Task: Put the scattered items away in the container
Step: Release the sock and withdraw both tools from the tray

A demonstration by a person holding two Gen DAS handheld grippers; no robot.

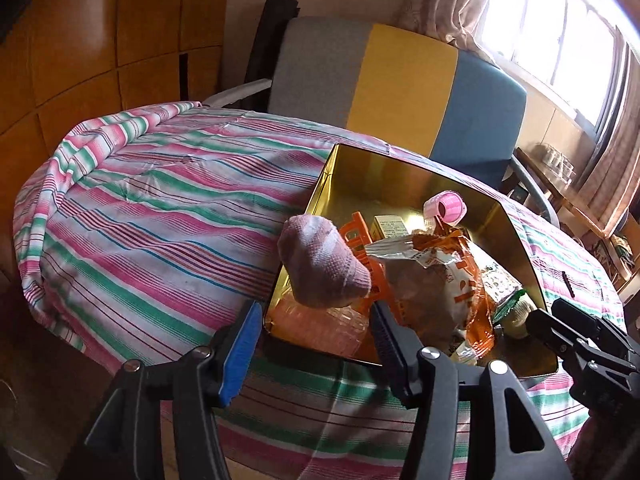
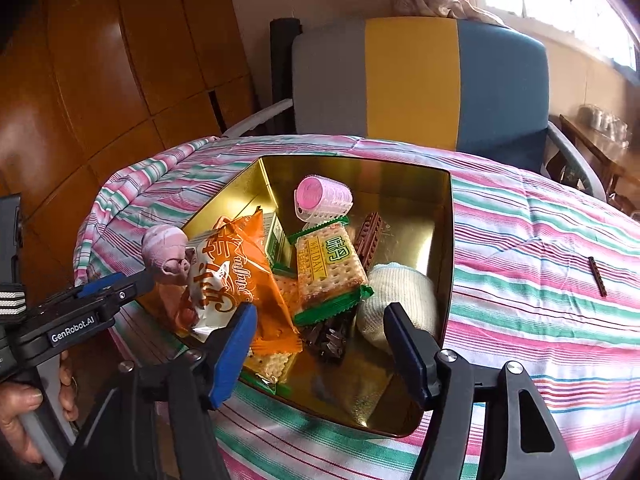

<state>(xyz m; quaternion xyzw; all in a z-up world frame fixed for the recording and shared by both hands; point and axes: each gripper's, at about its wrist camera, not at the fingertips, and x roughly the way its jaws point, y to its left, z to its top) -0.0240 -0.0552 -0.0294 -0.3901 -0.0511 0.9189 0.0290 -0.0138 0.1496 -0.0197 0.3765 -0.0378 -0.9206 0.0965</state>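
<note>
Both grippers hover over the near edge of the gold tin (image 2: 444,216): the left gripper (image 1: 316,332) stands apart below a rolled pink sock (image 1: 322,264), its pads off it; the right gripper (image 2: 320,332) gapes empty above a rolled white sock (image 2: 404,300). Snack packets and a pink hair roller (image 2: 324,200) already lie inside. One dark strip (image 2: 597,276) remains on the striped cloth (image 2: 540,240), right of the tin.

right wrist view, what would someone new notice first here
The eye lands on the gold tin in the middle of the striped tablecloth, heaped with snacks: an orange snack bag at its left and a green-edged cracker packet in the centre. A pink hair roller lies toward the back wall, and a rolled pink sock hangs over the tin's left edge at the left gripper.
</note>
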